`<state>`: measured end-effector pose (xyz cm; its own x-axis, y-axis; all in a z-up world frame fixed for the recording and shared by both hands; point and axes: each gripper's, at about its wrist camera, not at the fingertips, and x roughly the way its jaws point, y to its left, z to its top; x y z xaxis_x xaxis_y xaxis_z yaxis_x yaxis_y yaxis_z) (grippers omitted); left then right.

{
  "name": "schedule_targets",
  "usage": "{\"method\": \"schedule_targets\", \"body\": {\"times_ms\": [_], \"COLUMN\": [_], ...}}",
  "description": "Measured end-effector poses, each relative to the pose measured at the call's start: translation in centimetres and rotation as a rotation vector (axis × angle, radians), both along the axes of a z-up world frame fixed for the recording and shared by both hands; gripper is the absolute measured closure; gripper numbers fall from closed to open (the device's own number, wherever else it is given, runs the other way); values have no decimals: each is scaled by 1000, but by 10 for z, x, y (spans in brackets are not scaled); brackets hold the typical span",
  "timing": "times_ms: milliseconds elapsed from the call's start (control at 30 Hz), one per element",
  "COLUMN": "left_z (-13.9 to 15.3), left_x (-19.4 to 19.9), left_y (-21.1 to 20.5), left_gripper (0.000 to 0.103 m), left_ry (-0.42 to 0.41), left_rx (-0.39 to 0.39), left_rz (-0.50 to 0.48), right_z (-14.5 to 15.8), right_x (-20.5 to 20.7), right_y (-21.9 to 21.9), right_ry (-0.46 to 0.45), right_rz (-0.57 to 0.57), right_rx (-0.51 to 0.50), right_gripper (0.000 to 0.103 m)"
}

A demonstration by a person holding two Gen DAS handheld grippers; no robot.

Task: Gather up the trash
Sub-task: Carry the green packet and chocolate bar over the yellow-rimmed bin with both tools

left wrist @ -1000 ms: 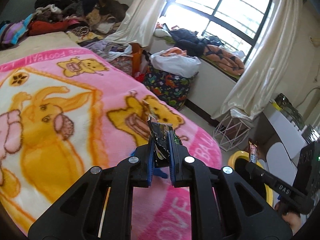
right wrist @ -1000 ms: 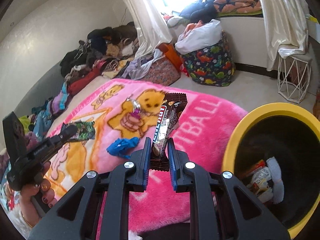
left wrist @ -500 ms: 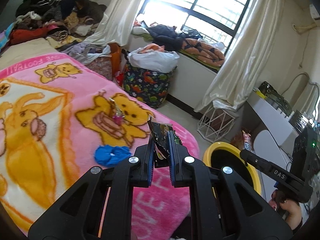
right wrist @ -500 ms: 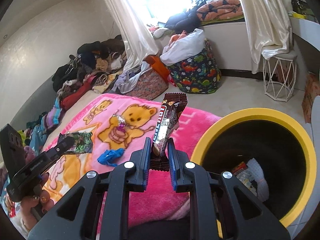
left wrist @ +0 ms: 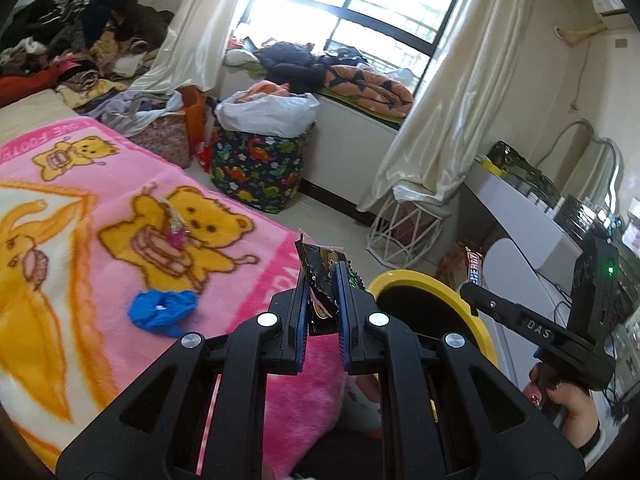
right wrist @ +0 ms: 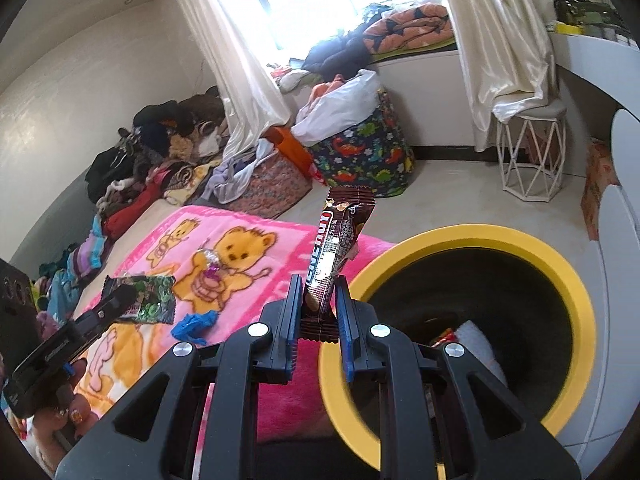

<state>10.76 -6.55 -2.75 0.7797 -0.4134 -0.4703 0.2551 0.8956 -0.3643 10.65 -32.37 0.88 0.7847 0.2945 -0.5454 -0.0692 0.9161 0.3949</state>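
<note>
Blanket [left wrist: 60, 240]: two scraps remained on the pink spread, a blue crumpled bit [left wrist: 162, 308] and a shiny twist of candy wrapper [left wrist: 176, 228], both not yet collected.
Left gripper [left wrist: 323, 292]: clenched on a dark crinkled wrapper [left wrist: 320, 276], carried near the bin's rim.
Right gripper [right wrist: 318, 304]: clamped on a brown chocolate bar wrapper [right wrist: 334, 248], upright beside the opening.
Bin [right wrist: 560, 264]: yellow-rimmed, some rubbish already inside, though the dark interior hid how much.
Progress: roughly midway; both held pieces undropped.
</note>
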Motion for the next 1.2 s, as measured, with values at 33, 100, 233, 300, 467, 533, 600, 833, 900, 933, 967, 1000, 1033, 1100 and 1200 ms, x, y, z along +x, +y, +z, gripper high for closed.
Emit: {"method": "schedule_targets", "body": {"times_ms": [33,100,233,300,467,533,600,833,900,933,967,1000,1033,1100,1200], "left_z": [1,2,3,4,3,1,-1,-8,-12,-13,-16,-18,-21,-26,-32], "left_x": [1,0,3,4,7,9,10,11,12,12,13,14,14,15,17], "left_y": [-6,-15,-39,-52,-78,-88,-97,-127,-137,-140,-144,-147,-151,-157,-162], "left_gripper": [96,96,96,96,96,96,96,96,96,96,96,96,96,96,96], "left_ry": [0,-3,-6,-9,-14,-11,-9,-7,-2,0,3,10,15,24,40], "left_rx": [4,12,26,39,65,75,87,119,131,135,141,144,149,162,172], "left_rz": [-15,-32,-78,-99,-147,-166,-183,-247,-268,-276,-286,-297,-305,-318,-333], "right_z": [0,1,0,0,-3,-6,-10,-22,-24,-25,-27,-28,-30,-34,-39], "right_x": [0,-3,-7,-10,-12,-13,-14,-16,-16,-16,-16,-16,-17,-17,-17], "right_y": [-3,-12,-28,-36,-54,-61,-68,-90,-94,-95,-96,-97,-98,-102,-106], "right_ry": [0,-3,-7,-9,-8,-3,0,27,35,37,42,46,52,63,76], "right_rz": [-8,-30,-68,-87,-129,-145,-162,-217,-226,-233,-239,-244,-251,-262,-272], "right_rx": [1,0,-3,-7,-11,-12,-11,12,11,10,6,2,-1,6,11], "right_gripper": [87,87,87,87,87,87,87,87,87,87,87,87,87,87,87]}}
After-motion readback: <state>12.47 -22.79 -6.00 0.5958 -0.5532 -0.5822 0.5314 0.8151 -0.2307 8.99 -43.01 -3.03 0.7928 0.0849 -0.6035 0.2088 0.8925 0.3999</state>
